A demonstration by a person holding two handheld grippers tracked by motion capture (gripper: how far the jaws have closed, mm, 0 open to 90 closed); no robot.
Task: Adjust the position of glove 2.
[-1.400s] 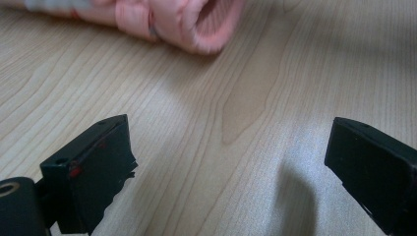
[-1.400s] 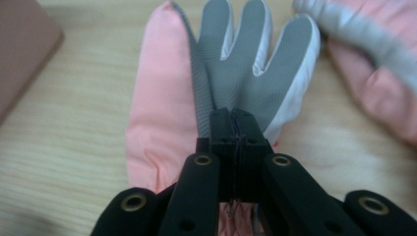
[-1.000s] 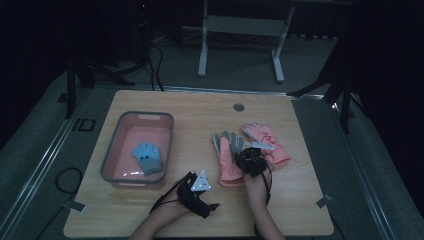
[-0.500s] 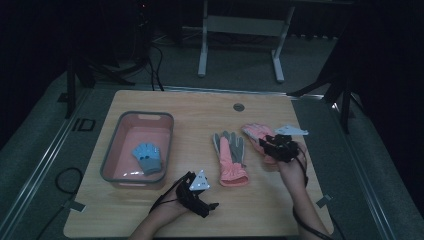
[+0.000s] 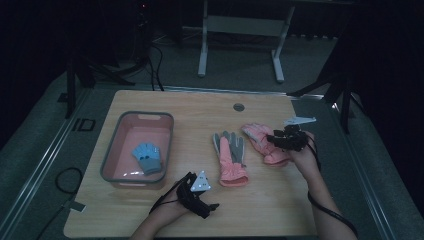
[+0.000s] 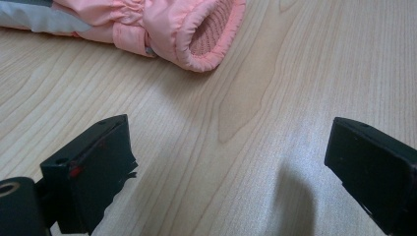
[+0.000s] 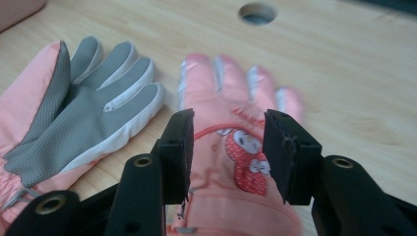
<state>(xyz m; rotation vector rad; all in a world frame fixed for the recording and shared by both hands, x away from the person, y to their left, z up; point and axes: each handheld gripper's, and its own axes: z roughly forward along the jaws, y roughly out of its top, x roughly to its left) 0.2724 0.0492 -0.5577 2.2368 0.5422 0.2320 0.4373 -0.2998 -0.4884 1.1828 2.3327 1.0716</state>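
A wooden table [image 5: 260, 210] holds a pink bin [image 5: 112, 160] with a blue glove [image 5: 148, 158] inside. Two pink gloves lie mid-table: a palm-up glove [image 5: 231, 159] and, just beside it, an owl-patterned glove [image 7: 236, 162]. The right gripper [image 7: 227, 152] hovers over the owl glove, jaws just opening, gripping nothing. The left gripper [image 6: 231, 162] rests open near the table's front edge.

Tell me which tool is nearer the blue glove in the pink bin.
Left. The left tool rests just off the bin's near corner from the blue glove; the right tool hovers over an owl-print pink glove, far across.

The pink glove [image 7: 236, 167] looks blurry past the right gripper [image 7: 227, 147], and its cuff is cut off below.
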